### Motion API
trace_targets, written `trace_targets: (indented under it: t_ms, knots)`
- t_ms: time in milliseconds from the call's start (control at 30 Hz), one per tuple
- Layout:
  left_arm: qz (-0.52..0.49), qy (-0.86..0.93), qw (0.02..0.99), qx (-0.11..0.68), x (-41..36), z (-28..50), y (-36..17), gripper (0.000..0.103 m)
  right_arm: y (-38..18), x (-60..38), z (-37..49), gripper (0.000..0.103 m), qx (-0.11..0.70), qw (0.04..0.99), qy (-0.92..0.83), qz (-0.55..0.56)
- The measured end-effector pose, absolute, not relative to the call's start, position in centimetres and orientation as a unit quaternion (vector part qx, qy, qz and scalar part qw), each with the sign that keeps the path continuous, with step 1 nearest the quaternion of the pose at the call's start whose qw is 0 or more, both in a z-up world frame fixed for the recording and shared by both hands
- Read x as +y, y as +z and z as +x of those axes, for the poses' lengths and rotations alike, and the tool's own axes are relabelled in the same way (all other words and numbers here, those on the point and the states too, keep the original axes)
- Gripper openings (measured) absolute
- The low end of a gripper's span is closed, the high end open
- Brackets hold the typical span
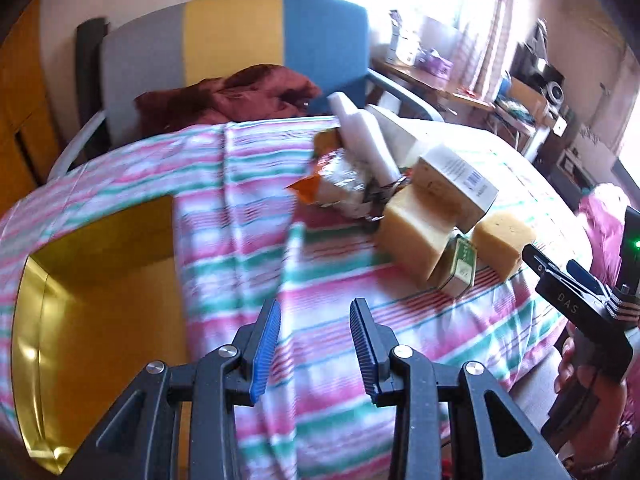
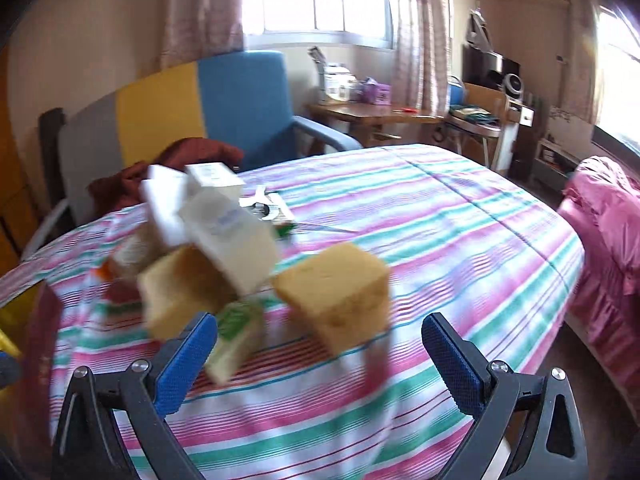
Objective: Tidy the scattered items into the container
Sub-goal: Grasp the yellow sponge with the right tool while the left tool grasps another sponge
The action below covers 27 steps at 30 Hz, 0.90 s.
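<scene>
Above striped cloth (image 2: 440, 216), both hand-held grippers (image 1: 314, 344) (image 2: 320, 364) gape empty.

The left hand-held gripper (image 1: 314, 344) hangs empty, jaws apart, over the striped desk (image 1: 248, 216). A gold container (image 1: 36, 320) sits at nine o'clock; yellow sponges (image 1: 416, 232) at two.

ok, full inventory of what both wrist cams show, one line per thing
container: 1, gold, open, left on the table
tablecloth: 1, pink, green and white stripes, covers the table
sponge blocks: 2, yellow, nearest part of the pile
carton: 1, white, leaning on a sponge
bottle: 1, white, back of the pile
snack packet: 1, orange and clear, left of the pile
small box: 1, green label, between the sponges
armchair: 1, grey, yellow, blue, behind the table
cloth: 1, maroon, on the armchair
left gripper: open, empty
right gripper: open, empty, facing the pile
</scene>
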<state>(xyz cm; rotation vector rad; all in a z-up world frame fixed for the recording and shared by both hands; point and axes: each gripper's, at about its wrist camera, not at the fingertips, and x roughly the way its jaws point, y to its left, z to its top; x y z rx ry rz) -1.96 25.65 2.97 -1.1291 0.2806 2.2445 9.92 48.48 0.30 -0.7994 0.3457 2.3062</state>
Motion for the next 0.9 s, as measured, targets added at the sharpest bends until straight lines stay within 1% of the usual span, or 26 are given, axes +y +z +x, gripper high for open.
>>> trace_targets:
  t_ms: [100,200,333,433,500,533,567,667,833,900]
  knots:
    - [-0.412,0.836,0.337,0.128,28.6,-2.2,3.0,0.036,-0.6,51.6,10.1,0.103,0.139,0.329,0.878,-0.319]
    - [-0.425,0.815,0.369,0.137,31.1,-3.4,2.3,0.036,-2.0,53.4,8.8,0.103,0.15,0.284,0.882,-0.344]
    - [-0.468,0.781,0.398,0.11,33.2,-5.6,1.0,0.036,-3.2,54.5,7.4,0.103,0.143,0.235,0.89,-0.364]
    - [-0.474,0.77,0.415,0.096,34.2,-6.3,0.8,0.036,-4.1,55.2,6.5,0.103,0.137,0.227,0.889,-0.373]
    - [-0.475,0.766,0.423,0.097,34.6,-6.2,0.8,0.037,-4.5,55.5,6.8,0.092,0.15,0.217,0.89,-0.371]
    - [-0.474,0.764,0.427,0.097,34.9,-6.1,0.8,0.037,-4.8,55.6,6.6,0.082,0.161,0.205,0.892,-0.37]
    - [-0.471,0.762,0.434,0.096,35.1,-5.9,0.8,0.037,-5.1,55.7,6.6,0.079,0.172,0.195,0.894,-0.366]
    - [-0.452,0.765,0.445,0.107,35.8,-5.6,0.9,0.037,-5.6,54.8,7.0,0.073,0.158,0.204,0.897,-0.358]
    - [-0.44,0.761,0.455,0.139,37.1,-6.1,0.1,0.037,-6.2,54.5,7.7,0.072,0.158,0.217,0.9,-0.343]
    - [-0.437,0.759,0.463,0.14,37.3,-6.6,-0.1,0.04,-6.3,54.5,7.8,0.072,0.162,0.223,0.901,-0.336]
